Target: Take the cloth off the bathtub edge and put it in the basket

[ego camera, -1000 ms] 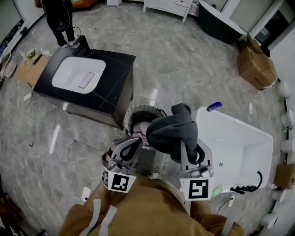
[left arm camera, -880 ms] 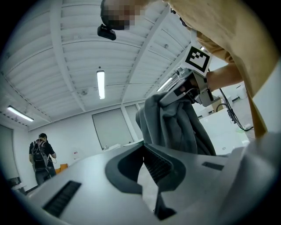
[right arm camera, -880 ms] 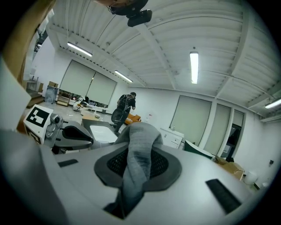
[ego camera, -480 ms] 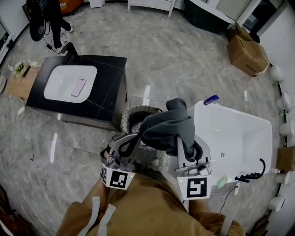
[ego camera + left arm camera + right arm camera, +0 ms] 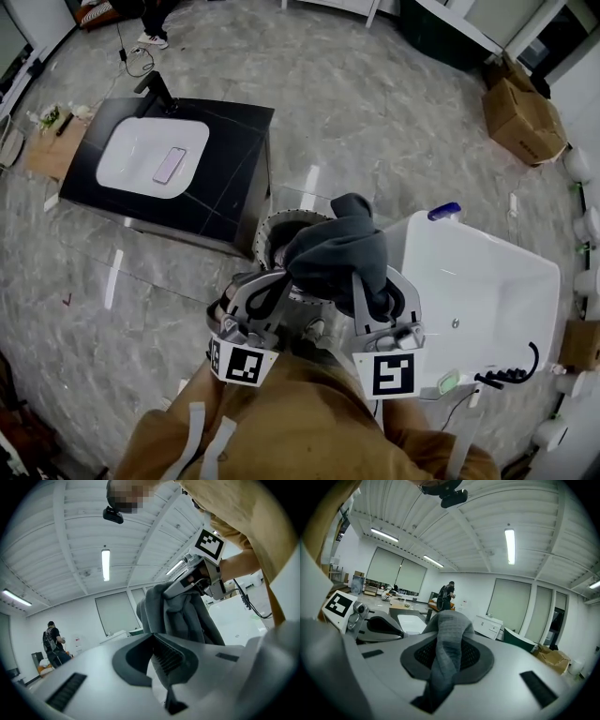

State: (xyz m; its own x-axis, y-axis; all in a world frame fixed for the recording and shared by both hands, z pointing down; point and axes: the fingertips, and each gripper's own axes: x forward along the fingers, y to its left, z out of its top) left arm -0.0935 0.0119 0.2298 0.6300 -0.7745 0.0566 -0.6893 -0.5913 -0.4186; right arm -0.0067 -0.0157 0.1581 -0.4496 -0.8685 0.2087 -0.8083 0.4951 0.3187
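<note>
At the far left of the head view I see a black vanity (image 5: 234,183) carrying a white sink (image 5: 136,155), with a phone (image 5: 170,164) lying on it. Right of the vanity's near corner stands the round basket (image 5: 272,230), opening upward. Part of its rim is hidden behind the cloth.

Next comes the left gripper (image 5: 269,289), which sits below the basket in the picture and points toward it. In the left gripper view its jaws are brought together, tips meeting, with nothing caught between the ribbed pads (image 5: 168,657). The grey fabric seen beyond them hangs from the other tool, not from this one.

The cloth (image 5: 333,253) is dark grey and bunched into a thick fold, and it is carried in the air clear of the bathtub edge. In the head view it overlaps the right side of the basket's opening and the tub's left corner. I cannot tell its height above either.

The right gripper (image 5: 378,298) is just beside the left one, marker cube toward me. In the right gripper view its own pads (image 5: 424,654) are clamped on a strand of the cloth, which runs up through the slot and spreads over the jaw tips.

The white bathtub (image 5: 487,281) lies to the right of both grippers. A blue object (image 5: 444,211) sits on its far-left corner and a black hose (image 5: 525,370) at its near end. Further right and up, a cardboard box (image 5: 520,117) rests on the marble floor (image 5: 375,103).
</note>
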